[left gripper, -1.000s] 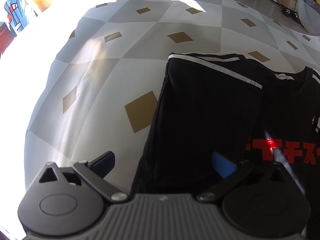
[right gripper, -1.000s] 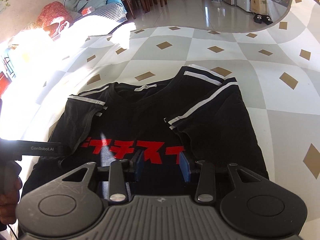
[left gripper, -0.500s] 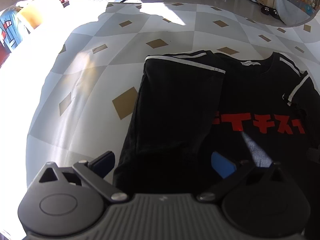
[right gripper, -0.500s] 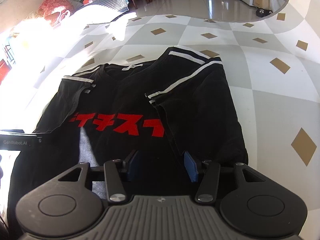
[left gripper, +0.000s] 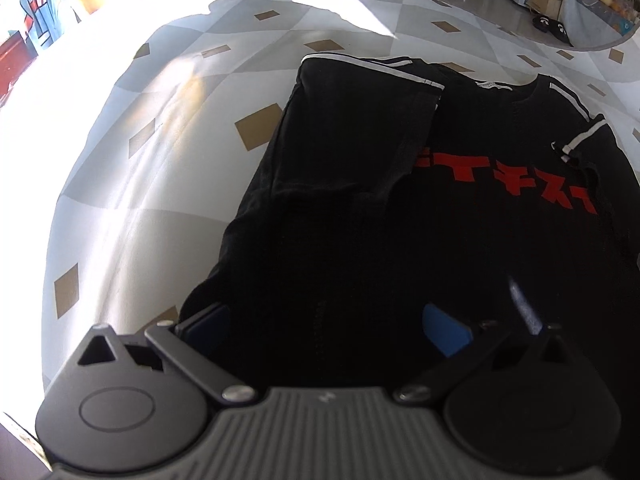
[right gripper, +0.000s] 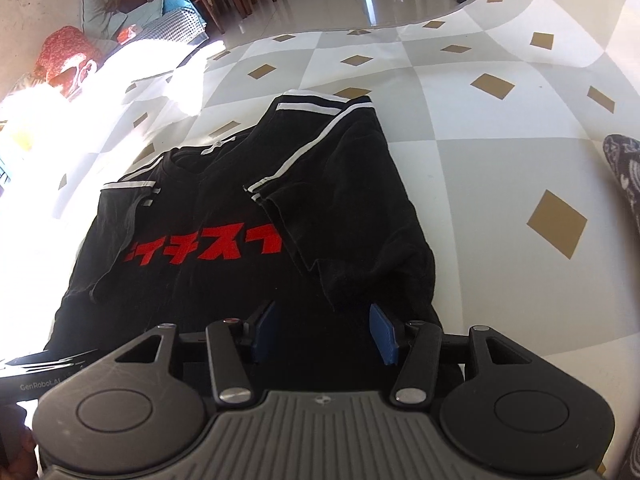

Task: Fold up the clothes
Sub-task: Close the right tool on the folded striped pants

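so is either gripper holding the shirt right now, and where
Neither: the left gripper and right gripper are open over the black t-shirt's bottom end.

Black T-shirt [right gripper: 224, 216] with red lettering and white-striped sleeves, flat, both sides folded inward, collar toward 12 o'clock.

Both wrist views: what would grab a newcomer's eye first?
The black T-shirt with red lettering, both sides folded inward, lies on the pale diamond-patterned cloth. Both claws, left and right, hang open over its near hem.
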`<state>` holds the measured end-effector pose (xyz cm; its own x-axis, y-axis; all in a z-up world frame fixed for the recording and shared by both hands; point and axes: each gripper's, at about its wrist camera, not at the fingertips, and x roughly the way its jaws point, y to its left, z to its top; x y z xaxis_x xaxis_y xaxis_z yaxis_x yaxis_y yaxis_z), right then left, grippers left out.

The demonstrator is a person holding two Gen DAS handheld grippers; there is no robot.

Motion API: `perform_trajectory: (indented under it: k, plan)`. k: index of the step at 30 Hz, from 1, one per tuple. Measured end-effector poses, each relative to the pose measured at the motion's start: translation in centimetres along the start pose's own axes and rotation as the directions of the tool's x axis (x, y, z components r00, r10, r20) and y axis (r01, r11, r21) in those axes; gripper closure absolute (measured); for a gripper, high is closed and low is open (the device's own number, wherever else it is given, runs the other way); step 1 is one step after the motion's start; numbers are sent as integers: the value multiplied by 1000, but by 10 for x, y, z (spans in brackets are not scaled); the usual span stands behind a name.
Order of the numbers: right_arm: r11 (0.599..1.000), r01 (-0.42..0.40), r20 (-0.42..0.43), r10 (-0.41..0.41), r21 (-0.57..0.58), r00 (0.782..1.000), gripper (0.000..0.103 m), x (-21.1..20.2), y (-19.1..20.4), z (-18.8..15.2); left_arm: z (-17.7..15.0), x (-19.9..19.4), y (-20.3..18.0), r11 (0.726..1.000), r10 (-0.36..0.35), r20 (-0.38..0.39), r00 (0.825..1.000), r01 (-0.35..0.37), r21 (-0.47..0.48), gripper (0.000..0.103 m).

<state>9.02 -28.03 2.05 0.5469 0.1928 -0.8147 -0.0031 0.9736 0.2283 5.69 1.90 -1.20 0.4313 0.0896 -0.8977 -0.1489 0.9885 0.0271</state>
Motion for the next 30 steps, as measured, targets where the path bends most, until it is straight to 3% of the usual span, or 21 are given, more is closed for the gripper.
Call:
perform_trajectory:
  k: [9, 20, 25, 30]
  plan:
    - [989, 28, 70, -38, 143, 997, 52, -10, -35, -13, -25, -9, 3, 1000, -14, 30, 999, 15, -24, 0]
    - [992, 29, 188, -52, 122, 981, 52, -7, -29, -33, -36, -16, 5, 999, -22, 47, 999, 23, -23, 0]
    - [980, -22, 206, -19, 197, 978, 52, -12, -39, -31, -40, -19, 5, 999, -24, 54, 998, 25, -23, 0]
    - [965, -57, 244, -8, 258, 970, 51, -16, -47, -22, -36, -22, 4, 999, 31, 90, 995, -31, -9, 0]
